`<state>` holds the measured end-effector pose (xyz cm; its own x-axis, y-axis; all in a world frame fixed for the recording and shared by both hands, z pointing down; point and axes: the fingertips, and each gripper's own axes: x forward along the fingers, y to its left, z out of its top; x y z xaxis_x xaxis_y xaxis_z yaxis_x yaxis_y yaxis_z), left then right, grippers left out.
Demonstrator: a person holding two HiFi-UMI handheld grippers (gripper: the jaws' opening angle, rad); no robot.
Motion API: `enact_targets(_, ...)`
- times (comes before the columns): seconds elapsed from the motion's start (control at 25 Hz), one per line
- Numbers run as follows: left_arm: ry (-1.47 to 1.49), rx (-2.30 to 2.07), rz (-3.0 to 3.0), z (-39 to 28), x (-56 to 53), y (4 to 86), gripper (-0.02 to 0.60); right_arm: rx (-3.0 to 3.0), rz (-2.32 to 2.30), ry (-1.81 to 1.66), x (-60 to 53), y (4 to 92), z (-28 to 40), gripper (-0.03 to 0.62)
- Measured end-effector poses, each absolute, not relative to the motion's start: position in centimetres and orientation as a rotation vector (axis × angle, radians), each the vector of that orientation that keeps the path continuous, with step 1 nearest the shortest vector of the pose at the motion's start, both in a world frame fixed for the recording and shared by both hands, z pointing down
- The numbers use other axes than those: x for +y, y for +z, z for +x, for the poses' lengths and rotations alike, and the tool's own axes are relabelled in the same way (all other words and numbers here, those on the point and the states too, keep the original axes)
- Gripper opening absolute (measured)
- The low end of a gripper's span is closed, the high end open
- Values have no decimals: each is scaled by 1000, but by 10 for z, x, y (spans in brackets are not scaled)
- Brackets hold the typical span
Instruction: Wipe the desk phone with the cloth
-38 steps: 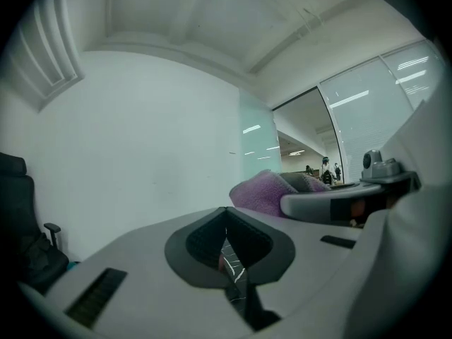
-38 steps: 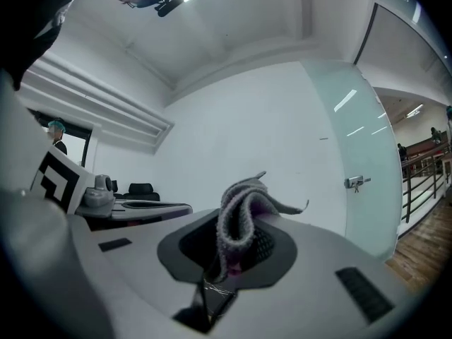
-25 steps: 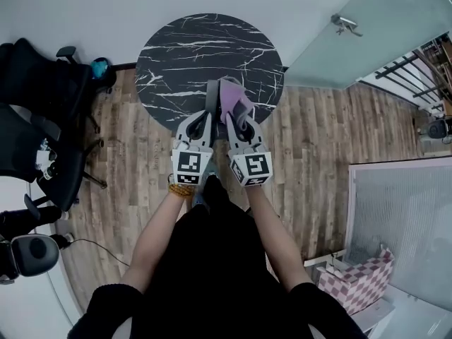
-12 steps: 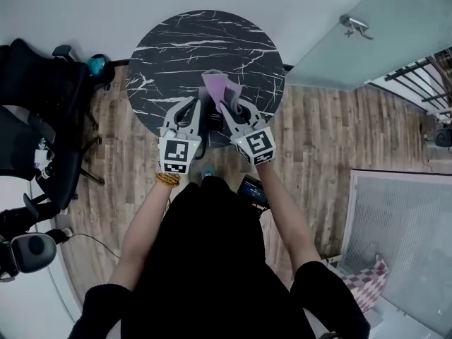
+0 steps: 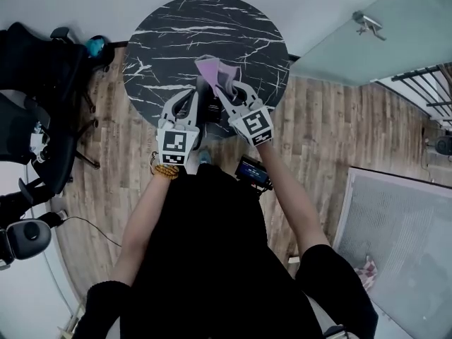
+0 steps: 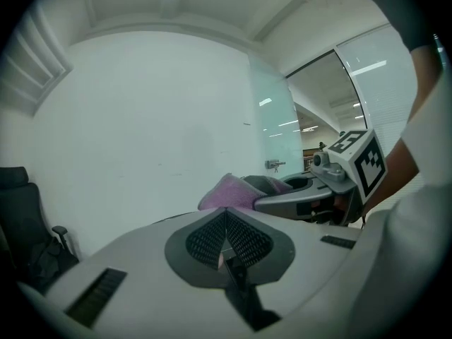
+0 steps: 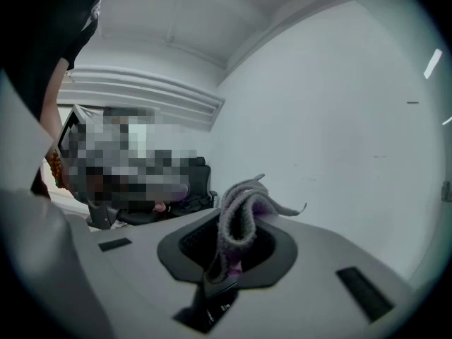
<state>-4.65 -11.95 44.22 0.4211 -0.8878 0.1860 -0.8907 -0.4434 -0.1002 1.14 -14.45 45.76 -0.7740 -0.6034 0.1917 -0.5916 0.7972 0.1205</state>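
Note:
In the head view a round black marble table (image 5: 176,34) stands ahead. Both grippers reach over its near edge, side by side. My right gripper (image 5: 220,89) is shut on a purple-and-grey cloth (image 5: 214,73), which sticks up from its jaws over the tabletop; the cloth (image 7: 240,214) also stands up in the right gripper view. My left gripper (image 5: 195,96) is shut with nothing in it, its jaws meeting in the left gripper view (image 6: 226,230). That view shows the cloth (image 6: 229,193) in the right gripper. A dark shape (image 5: 212,115) lies between the grippers; I cannot tell what it is.
Black office chairs (image 5: 35,97) stand left of the table on the wood floor (image 5: 332,126). A white wall runs behind the table, with a glass door (image 5: 353,41) at the right. A small dark device with a lit screen (image 5: 253,171) shows by the person's hip.
Both grippers have moved forward from in front of the table to over its near edge, the cloth still held in the right one. The person has come closer to the table.

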Motion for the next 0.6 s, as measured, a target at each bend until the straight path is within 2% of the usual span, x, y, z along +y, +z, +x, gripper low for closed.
enact_targets(0.6,347,-1563,2607,-39,-137,478,14,-2620,767,-127,-175,511,-5,55)
